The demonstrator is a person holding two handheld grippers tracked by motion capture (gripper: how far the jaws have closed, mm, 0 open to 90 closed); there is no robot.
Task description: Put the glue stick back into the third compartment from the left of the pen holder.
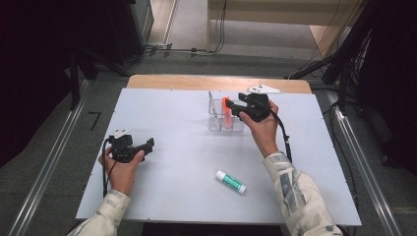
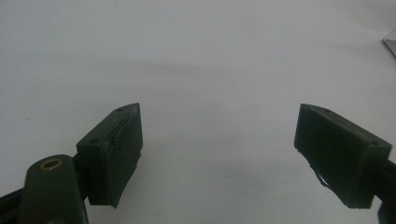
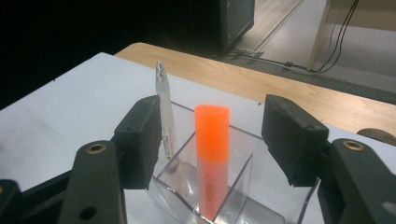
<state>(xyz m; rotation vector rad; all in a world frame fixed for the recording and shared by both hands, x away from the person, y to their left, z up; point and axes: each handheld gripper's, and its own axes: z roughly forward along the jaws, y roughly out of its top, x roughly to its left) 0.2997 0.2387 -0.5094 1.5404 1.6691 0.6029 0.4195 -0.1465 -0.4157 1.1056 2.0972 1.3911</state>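
Highlighter (image 3: 212, 158) stands upright in the clear organizer (image 3: 243, 186), beside a pen (image 3: 166, 116); our right claw (image 3: 212, 140) straddles it, released. Drop-off looks done. Next, we judge, our idle, open left claw (image 2: 217, 154) fetches the glue stick (image 1: 230, 181).

Right gripper view: holder (image 3: 243, 186) cut off at the bottom edge, base not seen; its right wall is behind the right gripper's (image 3: 212, 135) right jaw. Lower part of the highlighter (image 3: 212, 154) is seen through clear plastic only, print on it unreadable. Pen (image 3: 166, 112) partly behind the left jaw; its lower end is blurred through the wall.

Left gripper view: a clear edge (image 2: 390, 44) is cut off at the right border, too little to identify. Left gripper's (image 2: 219, 154) jaw bases run off the bottom edge.

High view: label on the glue stick (image 1: 230, 181) too small to read. White object (image 1: 264, 89) behind the right hand (image 1: 263, 128) too small to tell. Both sleeves run off the bottom.
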